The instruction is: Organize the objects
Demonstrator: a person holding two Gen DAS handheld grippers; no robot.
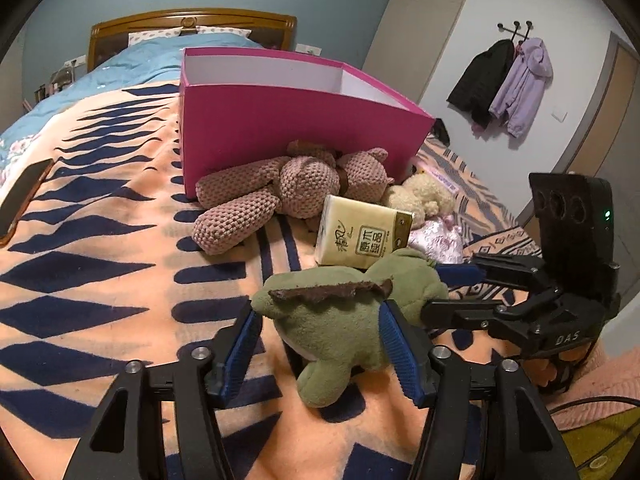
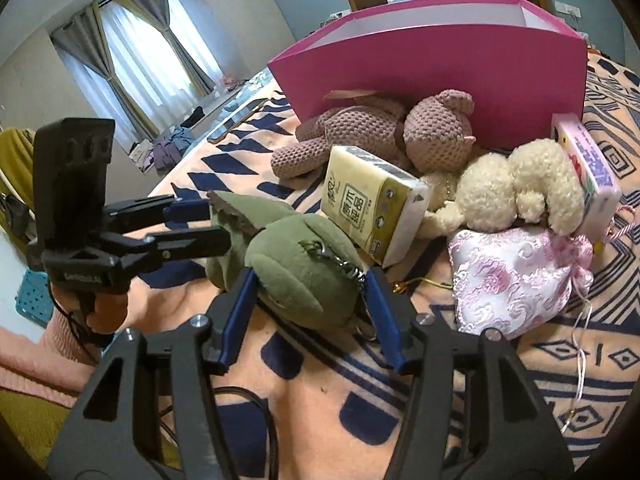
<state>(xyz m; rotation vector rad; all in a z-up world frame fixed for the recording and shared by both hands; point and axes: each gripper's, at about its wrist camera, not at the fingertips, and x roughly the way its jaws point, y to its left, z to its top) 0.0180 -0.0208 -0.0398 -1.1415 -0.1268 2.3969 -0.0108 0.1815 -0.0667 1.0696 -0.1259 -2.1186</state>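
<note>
A green plush dinosaur (image 1: 332, 320) lies on the patterned blanket (image 1: 100, 240), and both grippers have it between their pads. My left gripper (image 1: 320, 308) has its blue pads against the toy's back and tail. It shows from the side in the right wrist view (image 2: 218, 220). My right gripper (image 2: 310, 274) has its pads on the dinosaur's head (image 2: 304, 268), beside a metal keychain clip. In the left wrist view it reaches in from the right (image 1: 432, 289). Behind the toy stands the open pink box (image 1: 280, 128), whose inside is hidden.
Against the box lie a brown knitted bear (image 2: 432, 136), a yellow tissue pack (image 2: 368, 200), a cream plush (image 2: 516, 184), a pink satin pouch (image 2: 512, 280) and a pink packet (image 2: 588, 168). A phone (image 1: 20, 196) lies at the blanket's left edge.
</note>
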